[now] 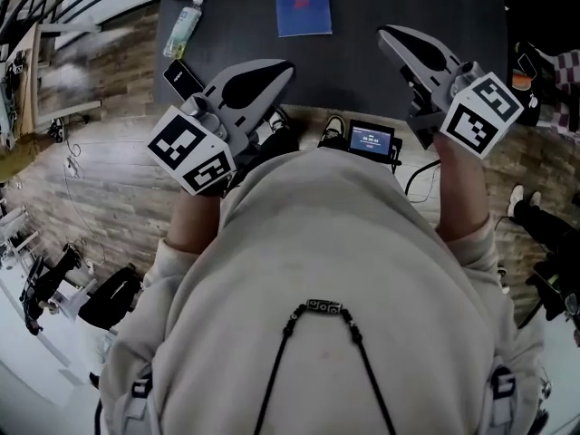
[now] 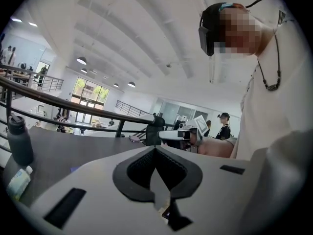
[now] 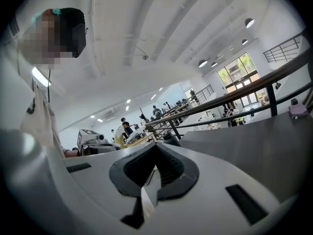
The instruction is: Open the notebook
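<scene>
One notebook, one phone, one clear bottle, one dark bottle — left gripper, right gripper: two.

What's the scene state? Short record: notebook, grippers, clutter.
notebook: blue, closed, flat on the far side of the table
left gripper: shut, empty, short of the notebook
right gripper: shut, empty, short of the notebook
bottle: lying at the table's left edge
phone: near corner, beside the left gripper
task: not yet begun
</scene>
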A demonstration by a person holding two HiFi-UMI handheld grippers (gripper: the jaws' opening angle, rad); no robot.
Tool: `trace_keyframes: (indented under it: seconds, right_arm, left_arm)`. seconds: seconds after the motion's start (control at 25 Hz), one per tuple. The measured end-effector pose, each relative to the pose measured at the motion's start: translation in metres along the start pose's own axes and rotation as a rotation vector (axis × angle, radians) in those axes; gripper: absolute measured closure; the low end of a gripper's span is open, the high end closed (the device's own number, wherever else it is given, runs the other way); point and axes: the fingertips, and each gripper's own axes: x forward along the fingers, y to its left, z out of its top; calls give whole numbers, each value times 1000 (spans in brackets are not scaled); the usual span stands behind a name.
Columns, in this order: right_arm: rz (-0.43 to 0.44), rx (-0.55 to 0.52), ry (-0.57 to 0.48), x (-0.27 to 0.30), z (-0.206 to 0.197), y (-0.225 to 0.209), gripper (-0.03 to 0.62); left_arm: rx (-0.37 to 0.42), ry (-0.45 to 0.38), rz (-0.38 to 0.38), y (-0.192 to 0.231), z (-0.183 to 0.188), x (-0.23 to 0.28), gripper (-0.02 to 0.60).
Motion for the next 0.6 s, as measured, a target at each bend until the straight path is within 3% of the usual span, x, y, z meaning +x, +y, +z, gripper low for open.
trace_keyframes:
  seconds: [0.2,0.4,0.6]
  right_arm:
    - [-39,17,-15,14,11,-6,579]
    - [-101,11,-51,56,44,0,579]
    - [-179,-16,-62,65,49,-6,579]
  left_arm:
    - [16,10,-66,19,11,17,580]
    - [24,-17,-135,77,44,9,580]
    - [73,-33,-215,100,57,15,580]
